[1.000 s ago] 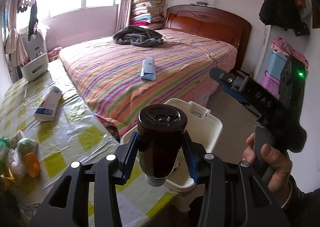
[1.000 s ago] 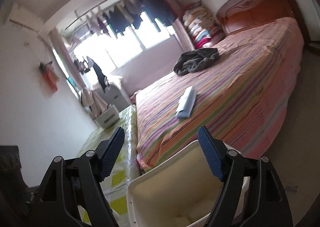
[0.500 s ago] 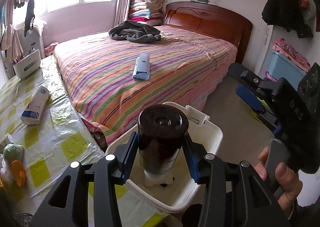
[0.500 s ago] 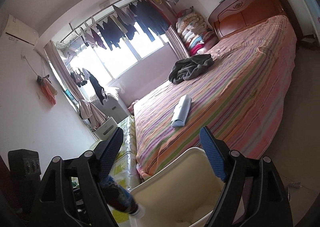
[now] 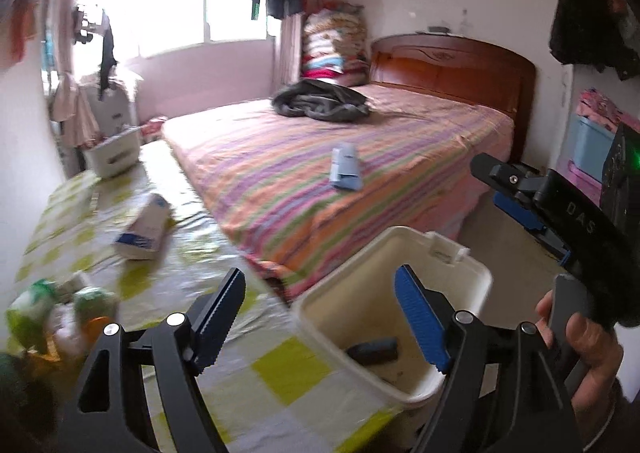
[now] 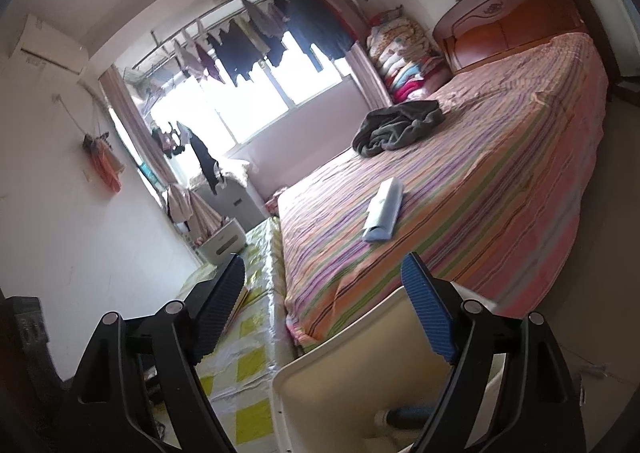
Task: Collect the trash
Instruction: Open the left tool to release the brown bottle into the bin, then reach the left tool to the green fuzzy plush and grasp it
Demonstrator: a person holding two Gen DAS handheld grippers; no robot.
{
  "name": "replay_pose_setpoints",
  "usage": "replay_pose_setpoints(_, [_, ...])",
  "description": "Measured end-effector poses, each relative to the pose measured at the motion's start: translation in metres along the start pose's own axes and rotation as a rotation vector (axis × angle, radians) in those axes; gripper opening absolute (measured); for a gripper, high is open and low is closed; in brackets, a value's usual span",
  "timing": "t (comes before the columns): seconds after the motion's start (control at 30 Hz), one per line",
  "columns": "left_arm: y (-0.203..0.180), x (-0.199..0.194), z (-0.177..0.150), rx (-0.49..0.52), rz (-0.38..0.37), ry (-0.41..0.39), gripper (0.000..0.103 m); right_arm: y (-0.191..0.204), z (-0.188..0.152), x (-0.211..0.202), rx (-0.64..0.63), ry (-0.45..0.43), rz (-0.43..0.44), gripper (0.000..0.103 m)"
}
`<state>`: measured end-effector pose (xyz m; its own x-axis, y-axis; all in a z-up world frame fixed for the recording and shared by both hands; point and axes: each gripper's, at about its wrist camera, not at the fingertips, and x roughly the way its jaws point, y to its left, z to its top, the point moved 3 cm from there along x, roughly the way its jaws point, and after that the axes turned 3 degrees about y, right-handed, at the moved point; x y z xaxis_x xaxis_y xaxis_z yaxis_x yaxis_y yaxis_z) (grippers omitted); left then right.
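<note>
A cream trash bin [image 5: 320, 313] stands at the table's corner beside the bed. A dark bottle [image 5: 374, 349] lies on its bottom, also seen as the bottle [image 6: 404, 415] in the right wrist view. My left gripper [image 5: 320, 277] hovers over the bin with its jaws opening and nothing between them. My right gripper [image 6: 323, 261] hangs above the bin's rim [image 6: 340, 369], its jaws opening too and empty. From the left wrist view, the right gripper [image 5: 504, 193] is held in a hand [image 5: 588, 345] to the right of the bin.
A yellow-checked table [image 5: 280, 369] carries a blue-and-white carton [image 5: 144, 229] and green bags [image 5: 40, 309] at its left. A pale blue pack [image 5: 346, 169] and a dark garment [image 5: 320, 103] lie on the striped bed [image 5: 420, 181]. A white basket [image 5: 114, 157] stands at the table's far end.
The left jaws spread wide and the dark bottle they held dropped into the bin. The left gripper tilted up and drew back. The right gripper barely moved.
</note>
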<state>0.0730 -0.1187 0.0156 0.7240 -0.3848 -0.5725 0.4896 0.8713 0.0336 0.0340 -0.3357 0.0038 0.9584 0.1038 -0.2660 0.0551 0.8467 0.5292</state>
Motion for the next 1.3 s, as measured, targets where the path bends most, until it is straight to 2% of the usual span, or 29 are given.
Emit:
replay_pose_setpoints(0.33, [0.081,-0.042,-0.028,-0.005,0.256,-0.083,0.075,0.063,-0.03,0.032,-0.101,0.092,0.065,0.08])
replay_pose_setpoints(0.53, [0.133,-0.082,-0.044,-0.063,0.471,-0.178,0.075,0.102,-0.053,0.051,-0.162,0.159,0.101,0.081])
replay_pose_setpoints(0.7, [0.178,-0.108,-0.059,-0.175,0.569,-0.189,0.075,0.13,-0.071,0.061,-0.208,0.197,0.138,0.081])
replay_pose_setpoints(0.83, [0.217,-0.121,-0.077,-0.285,0.606,-0.167,0.075,0.146,-0.082,0.067,-0.223,0.224,0.162,0.081])
replay_pose_setpoints(1.03, [0.26,-0.127,-0.104,-0.374,0.666,-0.114,0.075,0.162,-0.094,0.073,-0.241,0.252,0.181,0.081])
replay_pose_setpoints(1.1, [0.273,-0.123,-0.111,-0.403,0.643,-0.09,0.075,0.165,-0.096,0.075,-0.242,0.259,0.185,0.081])
replay_pose_setpoints(1.23, [0.294,-0.104,-0.127,-0.471,0.535,-0.009,0.075,0.171,-0.101,0.079,-0.25,0.275,0.191,0.081])
replay_pose_setpoints(1.3, [0.295,-0.098,-0.128,-0.449,0.571,-0.024,0.075,0.174,-0.104,0.082,-0.259,0.284,0.193,0.081])
